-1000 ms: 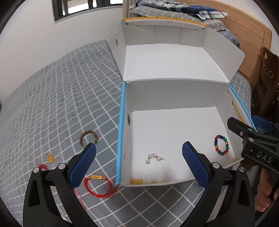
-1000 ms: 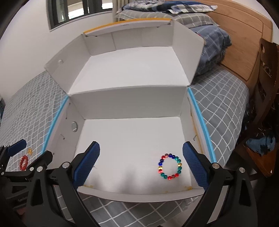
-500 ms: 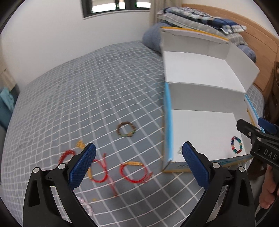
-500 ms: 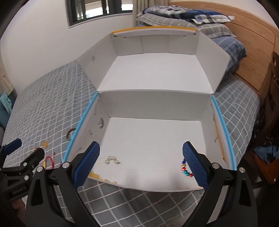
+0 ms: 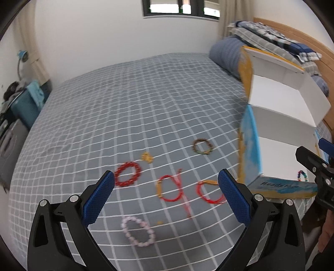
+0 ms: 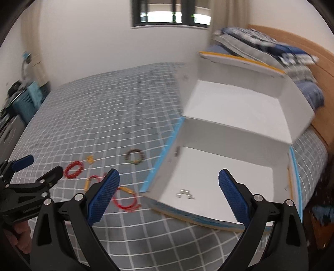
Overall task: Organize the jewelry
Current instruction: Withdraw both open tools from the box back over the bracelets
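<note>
Several bracelets lie on the grey checked bed: a red bead bracelet [image 5: 127, 174], two red cord bracelets [image 5: 170, 190] [image 5: 209, 195], a brown bead bracelet [image 5: 202, 147], a pink bead bracelet [image 5: 138, 231] and a small gold piece [image 5: 147, 157]. The open white box [image 5: 277, 143] at the right holds a multicolour bead bracelet [image 5: 302, 175] and pearl earrings [image 6: 185, 193]. My left gripper [image 5: 167, 195] is open and empty above the red cord bracelets. My right gripper [image 6: 169, 195] is open and empty above the box's front left corner [image 6: 146, 192].
Pillows [image 5: 271, 39] and a wooden headboard [image 6: 309, 54] are behind the box. A white wall with a window [image 5: 181, 9] is beyond the bed. Blue bags [image 5: 25, 102] stand at the left bed edge. The other gripper shows at the right edge of the left wrist view [image 5: 315, 166].
Both grippers have swung left, away from the box interior. The loose bracelets on the bed have come into the left view. Both stay open and empty.
</note>
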Demonstrator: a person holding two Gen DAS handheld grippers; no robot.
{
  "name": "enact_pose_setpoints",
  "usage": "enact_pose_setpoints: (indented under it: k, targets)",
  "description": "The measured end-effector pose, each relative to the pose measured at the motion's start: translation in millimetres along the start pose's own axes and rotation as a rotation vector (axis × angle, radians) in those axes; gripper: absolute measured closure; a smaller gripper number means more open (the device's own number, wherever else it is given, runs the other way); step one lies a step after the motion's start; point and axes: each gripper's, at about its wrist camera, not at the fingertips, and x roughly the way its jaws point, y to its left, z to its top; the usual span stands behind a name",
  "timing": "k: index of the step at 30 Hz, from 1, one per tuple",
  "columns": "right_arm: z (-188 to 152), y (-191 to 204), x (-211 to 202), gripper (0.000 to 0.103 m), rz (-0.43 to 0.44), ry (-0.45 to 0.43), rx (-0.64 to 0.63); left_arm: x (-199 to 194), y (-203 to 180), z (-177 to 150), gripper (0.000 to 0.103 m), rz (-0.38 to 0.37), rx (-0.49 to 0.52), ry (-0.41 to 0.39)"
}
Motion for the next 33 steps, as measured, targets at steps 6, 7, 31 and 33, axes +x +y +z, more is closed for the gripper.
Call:
enact_pose_setpoints:
  k: [6,7,31,33]
  targets:
    - [-5,45,3,0.011,0.073,-0.003,-0.099,0,34,-17,0.006,0.042,-0.051,0.014]
    - [-6,52,5,0.011,0.086,-0.004,-0.121,1,40,-21,0.006,0.048,-0.062,0.020]
    - [-81,116,120,0.019,0.172,0.212,-0.314,70,90,-114,0.006,0.042,-0.160,0.172]
    - [-83,117,127,0.022,0.172,0.213,-0.312,76,91,-119,0.006,0.048,-0.162,0.182]
